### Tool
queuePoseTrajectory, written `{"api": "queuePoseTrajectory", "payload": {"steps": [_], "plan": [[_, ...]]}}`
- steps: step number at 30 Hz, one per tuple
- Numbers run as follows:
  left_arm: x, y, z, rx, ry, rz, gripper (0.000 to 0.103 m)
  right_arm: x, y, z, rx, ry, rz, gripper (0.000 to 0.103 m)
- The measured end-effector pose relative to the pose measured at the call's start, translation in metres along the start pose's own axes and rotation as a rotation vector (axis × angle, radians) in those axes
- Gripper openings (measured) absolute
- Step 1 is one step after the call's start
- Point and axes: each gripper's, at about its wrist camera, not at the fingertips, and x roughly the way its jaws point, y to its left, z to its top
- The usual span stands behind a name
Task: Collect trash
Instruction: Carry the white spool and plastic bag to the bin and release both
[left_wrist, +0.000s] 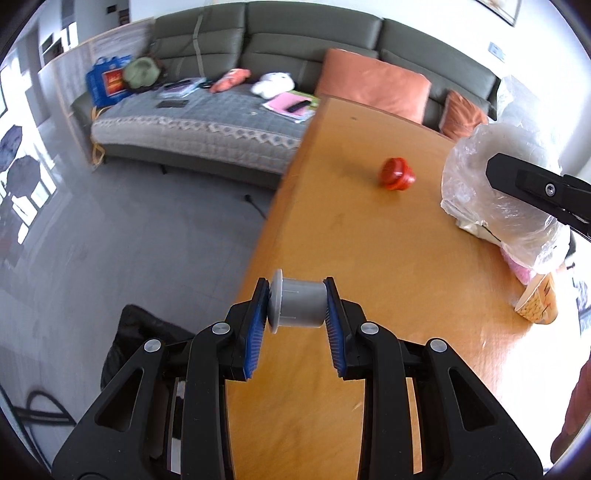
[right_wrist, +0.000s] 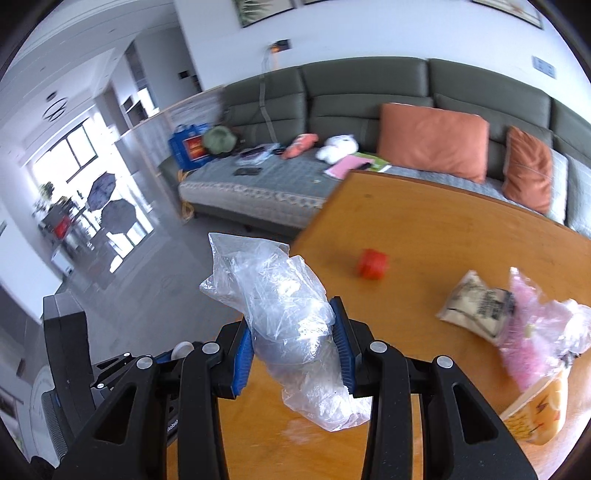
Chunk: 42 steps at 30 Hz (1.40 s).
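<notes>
Over the wooden table (left_wrist: 369, 258), a grey spool (left_wrist: 299, 303) sits clamped between jaws.

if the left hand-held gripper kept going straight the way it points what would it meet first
Probably the wooden table: the left hand-held gripper, shut on a grey spool, points down over the table near its left edge. The red cap lies farther on and to the right, likely off that line. Depth is unclear.
</notes>
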Motion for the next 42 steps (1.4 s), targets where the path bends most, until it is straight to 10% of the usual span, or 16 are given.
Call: {"api": "queuePoseTrajectory", "payload": {"steps": [22, 25, 27, 28, 29, 42], "plan": [[-0.062, 0.226, -0.094, -0.376, 0.016, 0.241, 0.030, 0.065, 0.255, -0.043, -0.325, 0.183, 0.329, 0.040], [-0.066, 0.255, -0.104, -0.419, 0.032, 0.284, 0.030, 0.077, 0.284, -0.042, -0.349, 0.202, 0.376, 0.053], [-0.064, 0.274, -0.106, -0.448, 0.065, 0.313, 0.046, 0.087, 0.304, -0.038, -0.356, 0.213, 0.400, 0.070], [-0.062, 0.283, -0.106, -0.461, 0.080, 0.334, 0.093, 0.088, 0.311, -0.035, -0.360, 0.200, 0.398, 0.071], [-0.063, 0.291, -0.106, -0.472, 0.081, 0.364, 0.097, 0.092, 0.320, -0.033, -0.371, 0.193, 0.390, 0.071], [-0.066, 0.308, -0.110, -0.491, 0.066, 0.416, 0.097, 0.101, 0.321, -0.032, -0.334, 0.215, 0.389, 0.071]]}}
